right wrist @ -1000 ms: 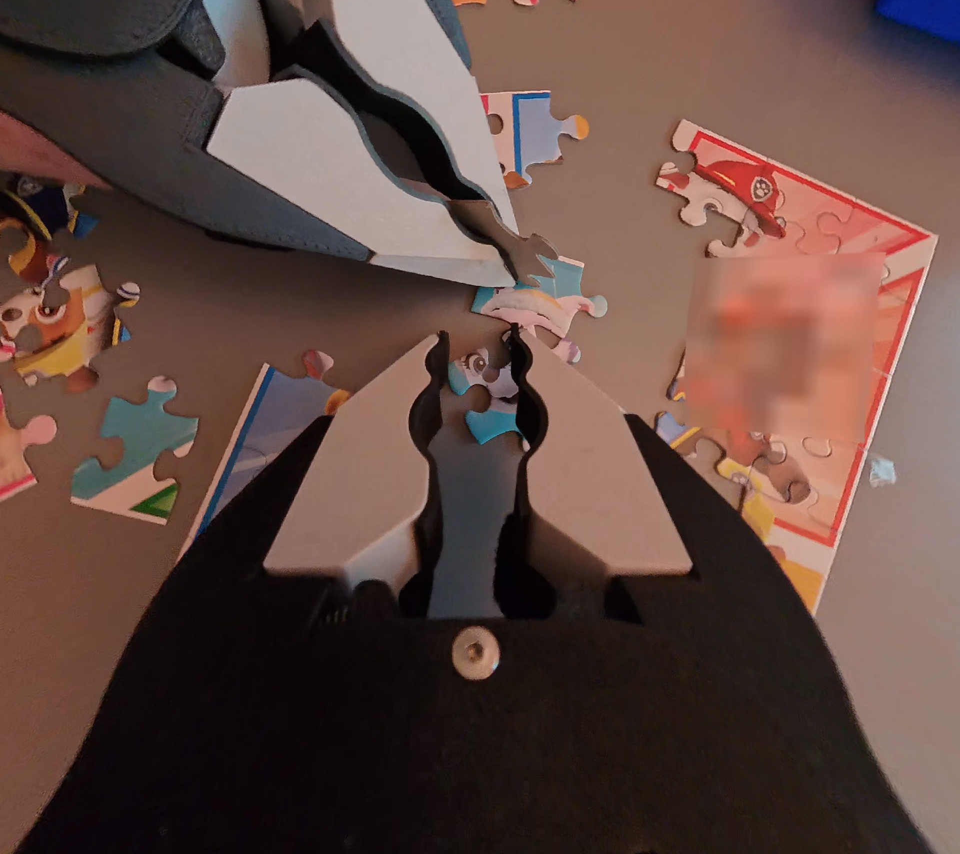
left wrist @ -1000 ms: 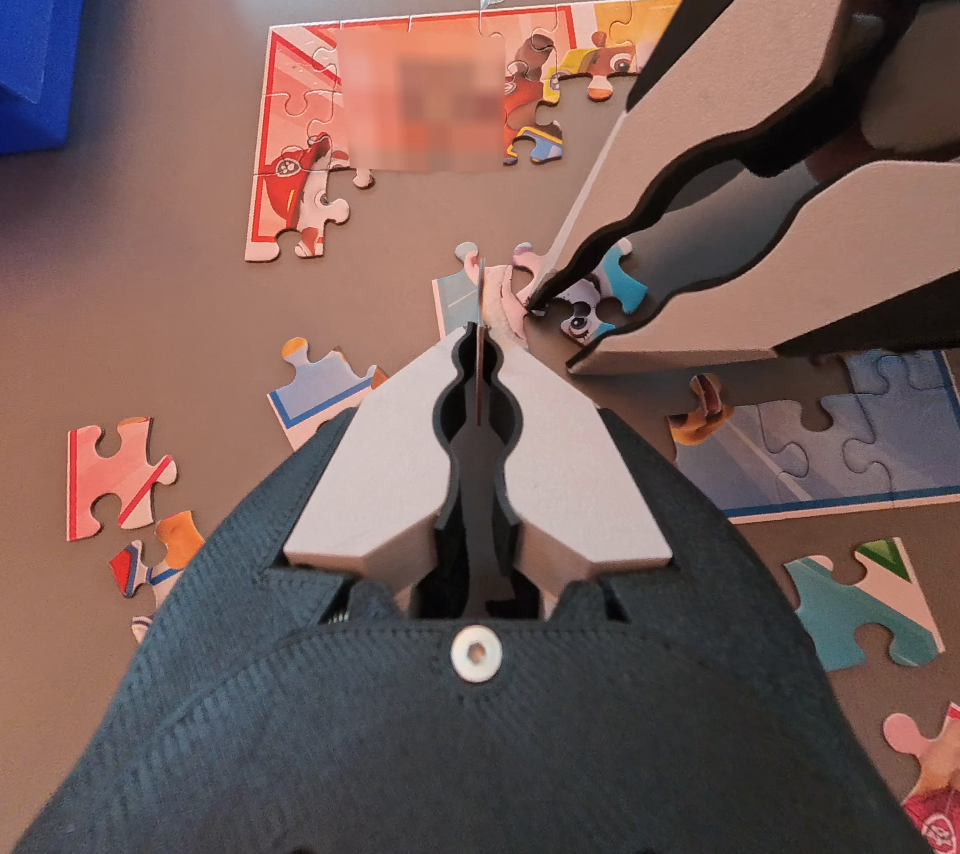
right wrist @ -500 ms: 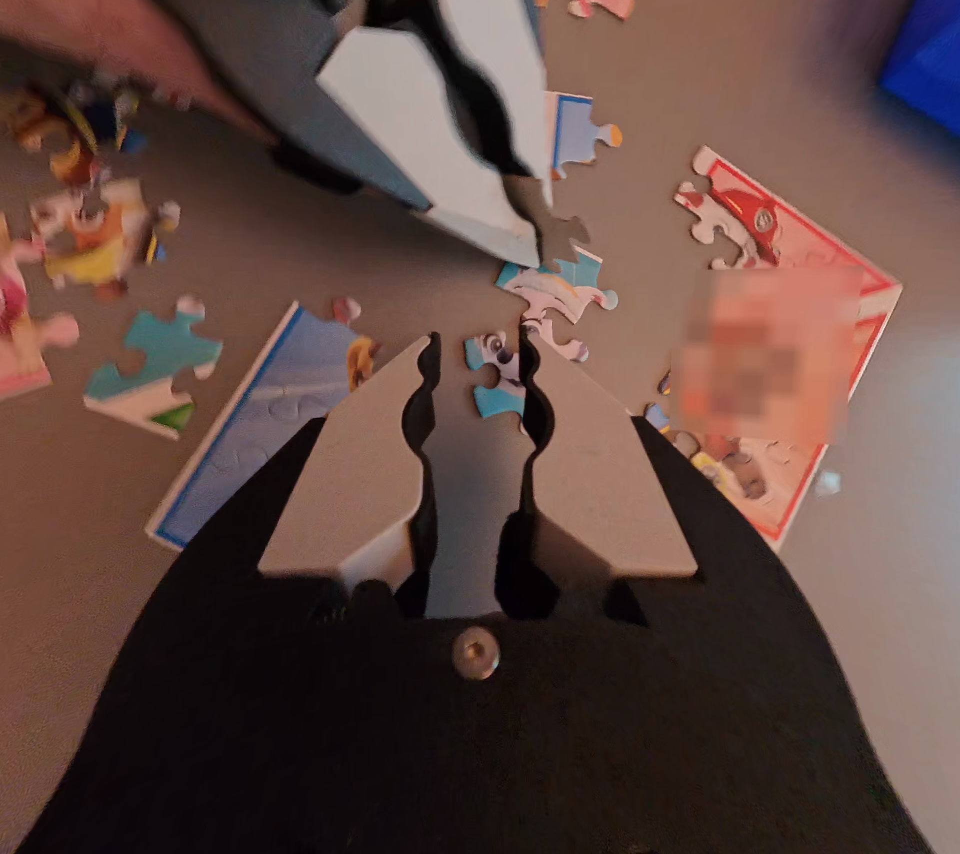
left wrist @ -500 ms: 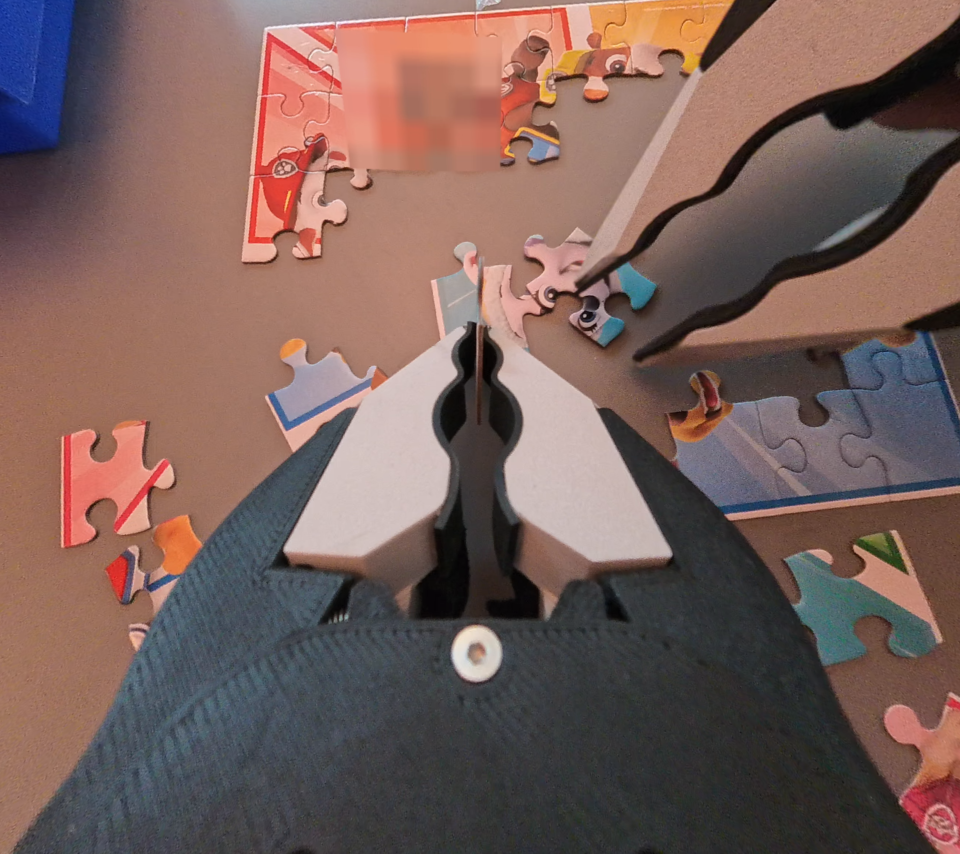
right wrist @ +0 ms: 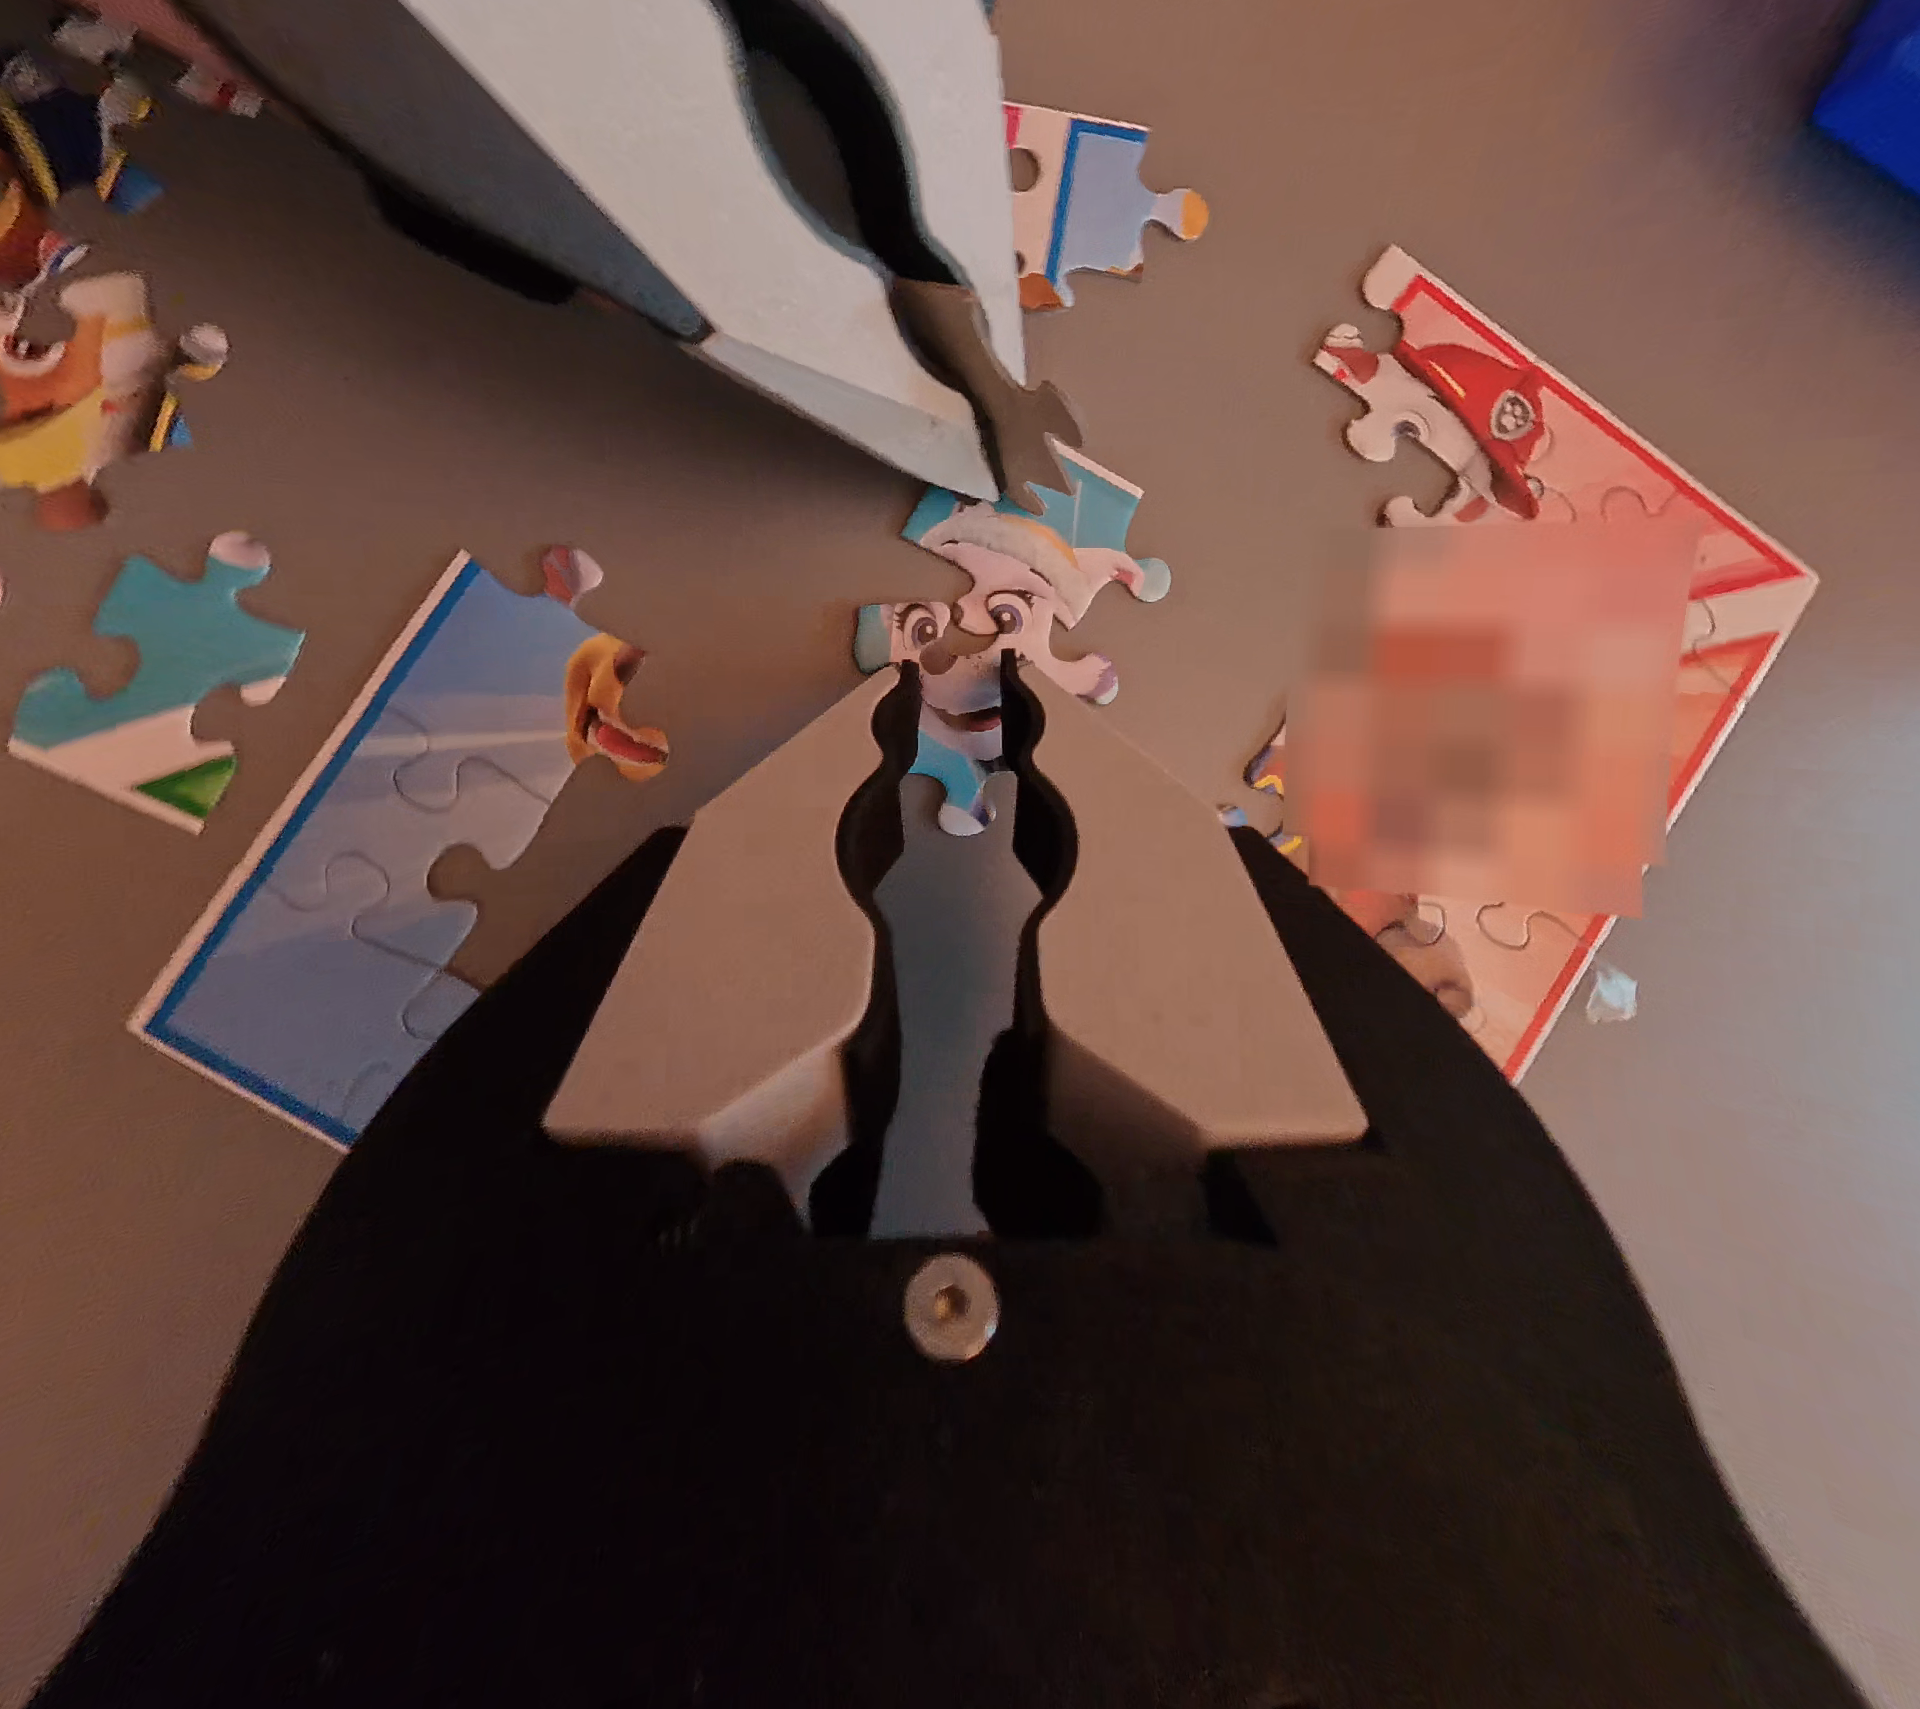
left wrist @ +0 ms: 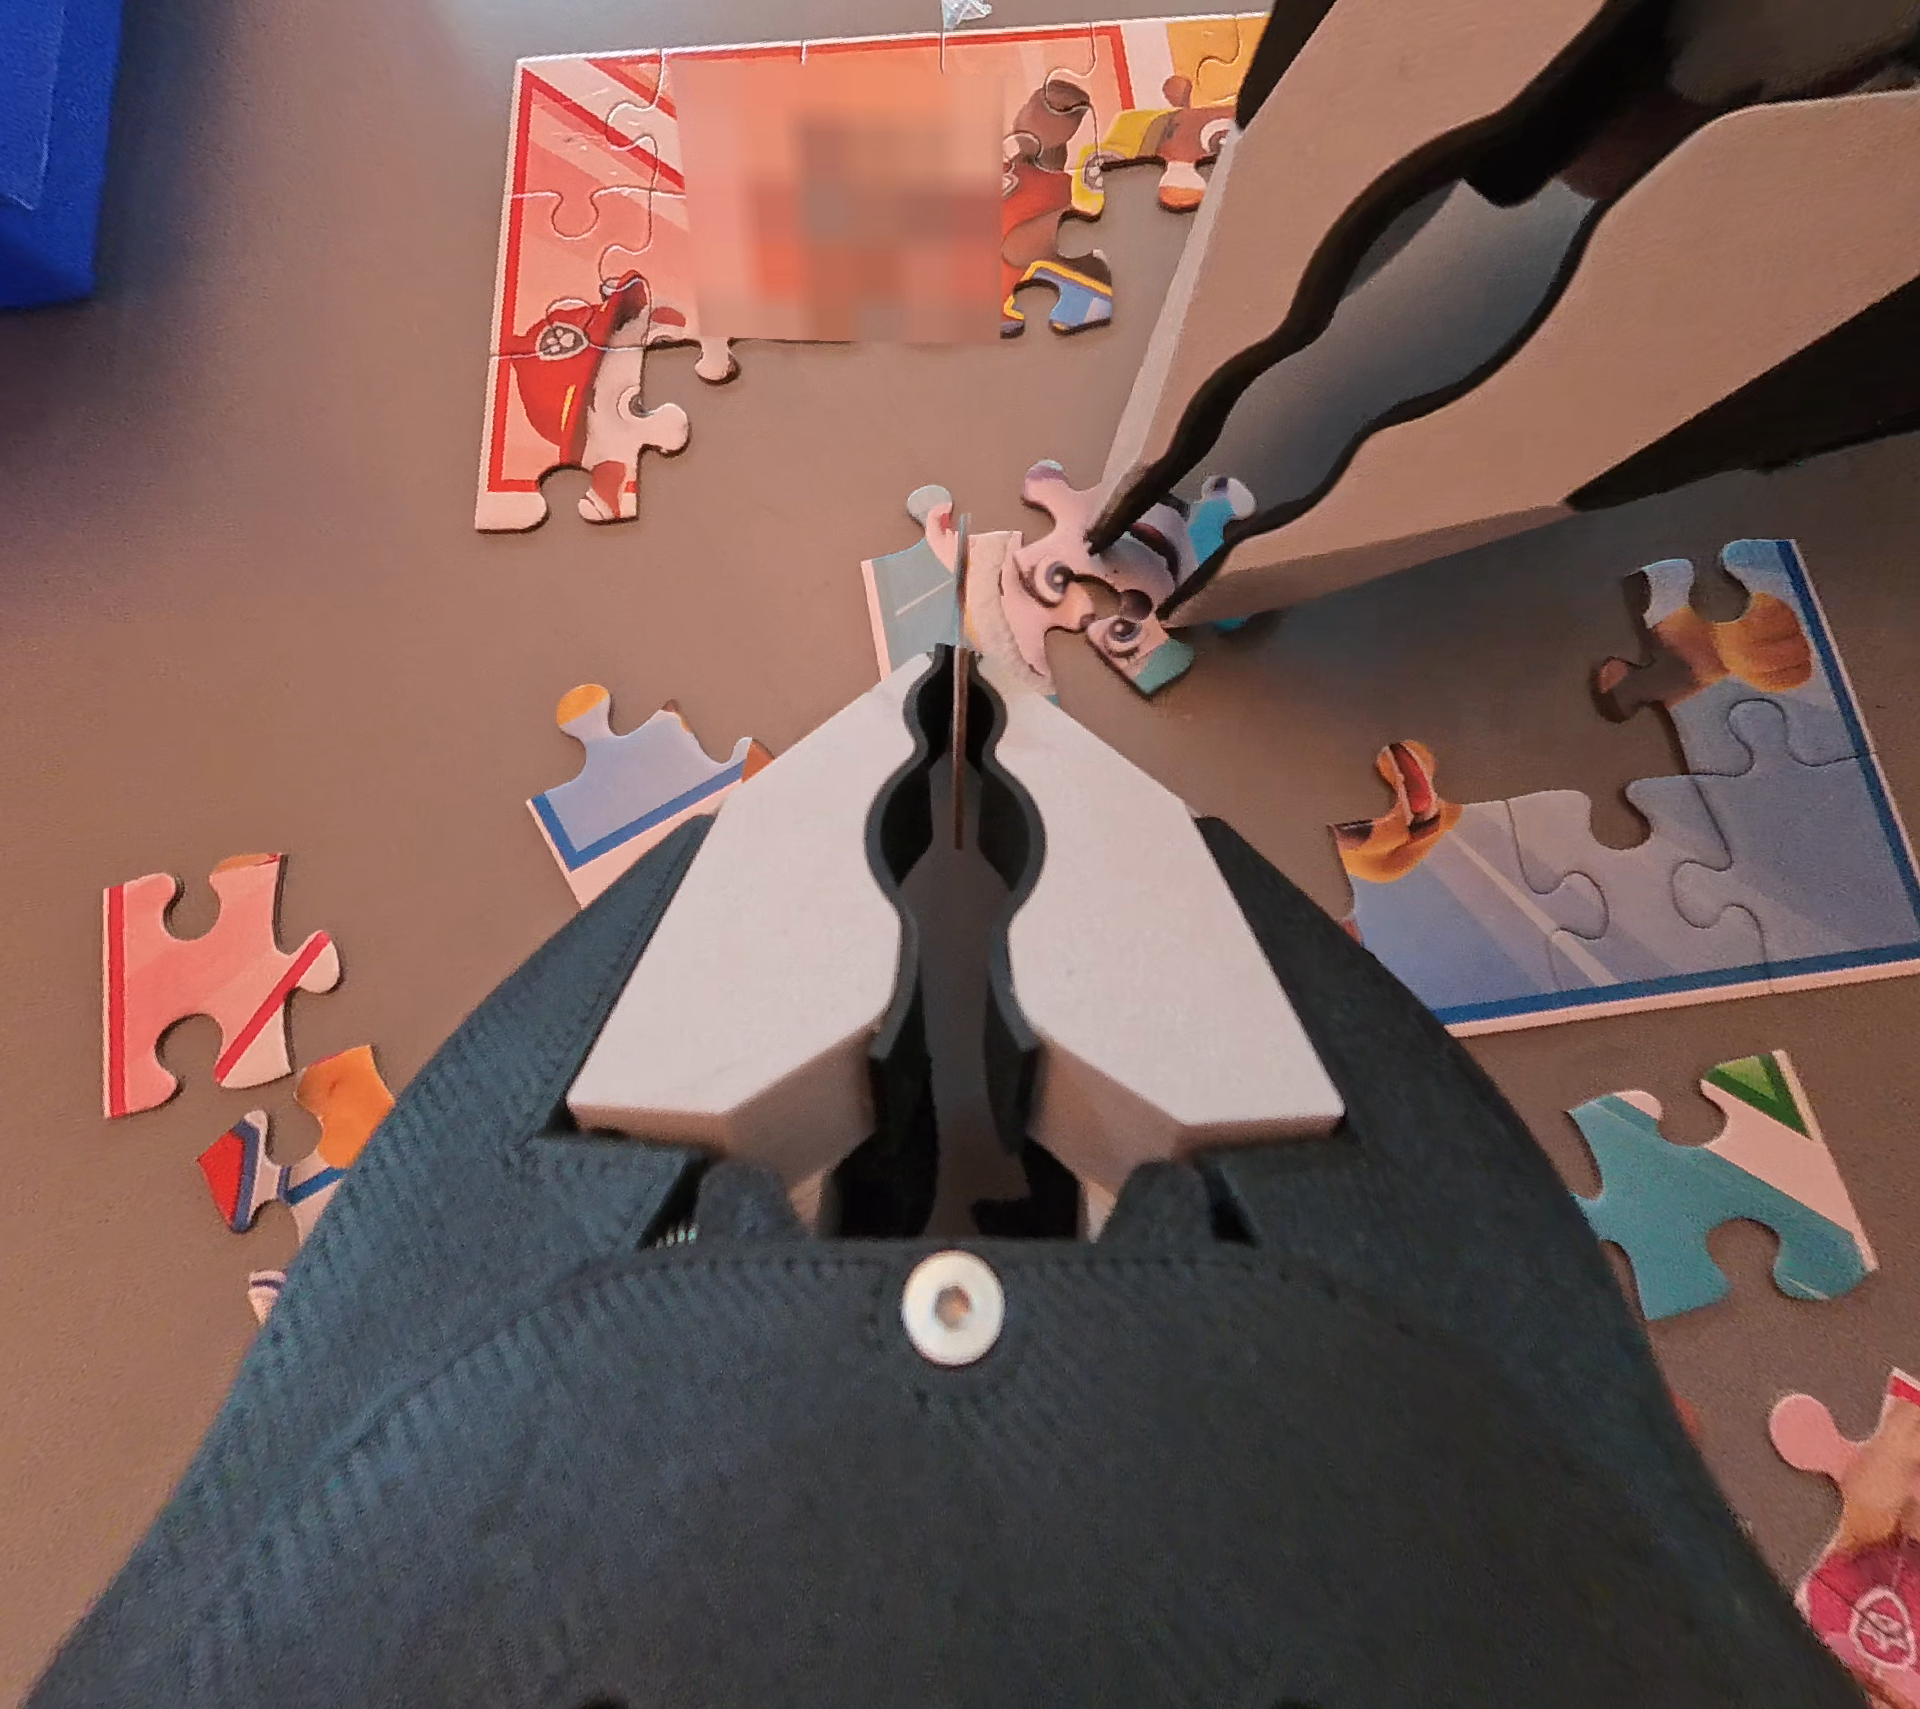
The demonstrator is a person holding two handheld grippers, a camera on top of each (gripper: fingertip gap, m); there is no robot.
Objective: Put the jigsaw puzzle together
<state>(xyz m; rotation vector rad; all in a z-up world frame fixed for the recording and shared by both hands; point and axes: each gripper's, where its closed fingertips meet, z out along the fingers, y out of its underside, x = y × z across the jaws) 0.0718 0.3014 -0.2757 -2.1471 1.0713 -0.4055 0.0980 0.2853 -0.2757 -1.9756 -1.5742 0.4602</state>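
Grey-brown tabletop point(left wrist: 260, 620) carries the whole spread, with a blue box point(left wrist: 47, 49) at its far corner. On it, the left gripper point(left wrist: 958, 672) has its fingers pressed together on a puzzle piece point(left wrist: 958, 724) held upright on its edge, so only the thin rim shows in the left wrist view; in the right wrist view the plain back of that piece point(right wrist: 1023, 423) sticks out past the tips, just above a pale piece with a pup's hat point(right wrist: 1039, 547) lying flat. The right gripper point(right wrist: 956, 672) has its fingers slightly apart, the tips resting on a flat piece with a pup's face point(right wrist: 961, 703) that sits against the hat piece; whether they actually pinch it I cannot tell. A joined red corner section point(left wrist: 582, 288) lies beyond, partly under a blurred patch, and a joined blue section point(left wrist: 1714, 880) lies to the right of the left wrist view. Loose pieces lie scattered around: a pink and red one point(left wrist: 203, 984), a blue-edged one point(left wrist: 634, 776), and a teal one with a green corner point(left wrist: 1714, 1181).
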